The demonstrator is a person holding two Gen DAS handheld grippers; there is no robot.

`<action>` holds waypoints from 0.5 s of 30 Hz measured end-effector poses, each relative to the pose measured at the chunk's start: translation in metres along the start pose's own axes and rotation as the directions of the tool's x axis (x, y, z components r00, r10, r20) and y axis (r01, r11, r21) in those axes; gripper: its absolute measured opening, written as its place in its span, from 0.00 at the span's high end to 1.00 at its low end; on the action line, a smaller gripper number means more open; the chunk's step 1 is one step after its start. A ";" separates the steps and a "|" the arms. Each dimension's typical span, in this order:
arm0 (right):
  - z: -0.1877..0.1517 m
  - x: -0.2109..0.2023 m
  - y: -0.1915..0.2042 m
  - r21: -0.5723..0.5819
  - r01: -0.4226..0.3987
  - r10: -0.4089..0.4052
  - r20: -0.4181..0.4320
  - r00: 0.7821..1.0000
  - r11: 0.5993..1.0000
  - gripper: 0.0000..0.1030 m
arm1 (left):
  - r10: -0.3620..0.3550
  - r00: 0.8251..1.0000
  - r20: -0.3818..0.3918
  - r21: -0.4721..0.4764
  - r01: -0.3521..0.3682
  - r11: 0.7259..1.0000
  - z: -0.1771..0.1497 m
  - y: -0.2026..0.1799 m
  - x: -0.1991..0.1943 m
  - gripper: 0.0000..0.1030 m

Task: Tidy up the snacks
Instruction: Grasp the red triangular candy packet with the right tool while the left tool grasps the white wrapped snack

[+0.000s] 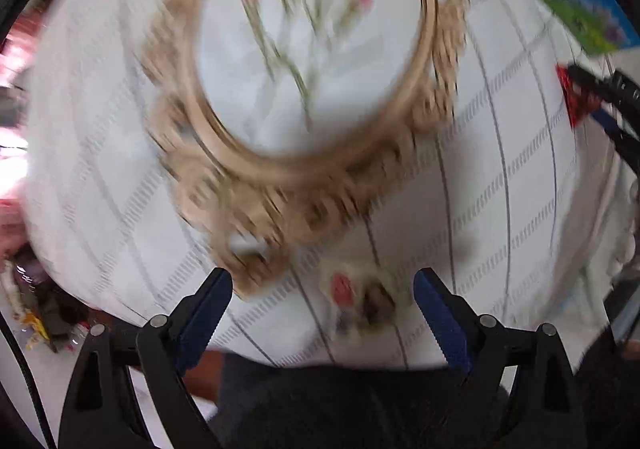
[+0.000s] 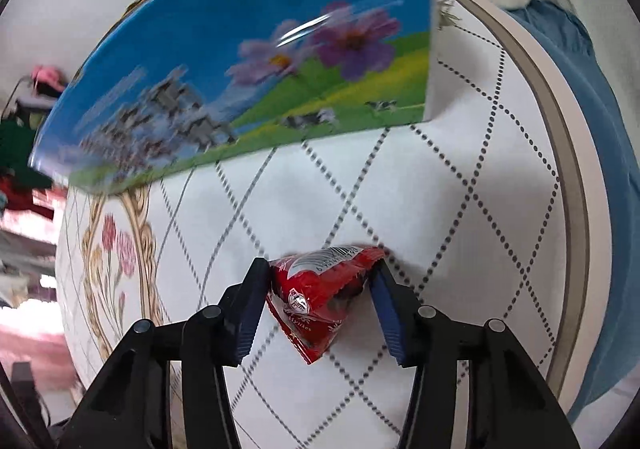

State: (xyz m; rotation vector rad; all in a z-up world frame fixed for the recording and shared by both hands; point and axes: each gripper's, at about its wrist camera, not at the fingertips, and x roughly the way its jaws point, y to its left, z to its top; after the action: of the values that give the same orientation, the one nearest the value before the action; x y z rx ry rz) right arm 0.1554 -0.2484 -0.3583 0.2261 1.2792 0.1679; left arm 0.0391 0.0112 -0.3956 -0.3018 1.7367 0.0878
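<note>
Snack packet (image 2: 320,301), lower centre: glossy red foil-like film, crinkled. Box (image 2: 256,81), upper left: glossy printed card, smooth. Table cover (image 2: 460,217): matt white quilted cloth, stitched lines. Right tool (image 2: 320,281) pads (image 2: 386,313): ribbed blue, matt; black plastic arms.

The left gripper (image 1: 323,299) spreads wide at lower centre; the right gripper (image 2: 320,281) pinches a red packet (image 2: 320,297).

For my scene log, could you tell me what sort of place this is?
Probably a home dining table: a quilted white tablecloth with floral medallion, a blue box, and a red snack packet in the right gripper.
</note>
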 end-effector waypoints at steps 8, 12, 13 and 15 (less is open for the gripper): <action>-0.040 -0.005 0.011 -0.071 0.001 -0.005 -0.048 0.999 0.997 0.48 | -0.047 0.993 -0.105 0.036 0.051 0.998 -0.002 -0.013 0.056 0.36; -0.054 -0.005 0.014 -0.090 0.009 -0.016 -0.069 0.998 0.996 0.48 | -0.026 0.997 -0.078 0.098 0.034 0.995 0.003 -0.029 0.049 0.64; -0.058 -0.005 0.015 -0.099 0.011 -0.018 -0.073 0.997 0.995 0.48 | -0.020 0.998 -0.061 0.114 0.027 0.993 0.006 -0.033 0.046 0.65; -0.065 -0.007 0.017 -0.105 0.005 -0.013 -0.080 0.997 0.994 0.49 | -0.032 0.999 -0.041 0.113 0.036 0.993 0.015 -0.038 0.039 0.65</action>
State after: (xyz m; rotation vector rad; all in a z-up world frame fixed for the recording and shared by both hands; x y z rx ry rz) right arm 0.0907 -0.2291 -0.3652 0.1241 1.3476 0.2380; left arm 0.0567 -0.0282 -0.4328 -0.2506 1.7668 -0.0423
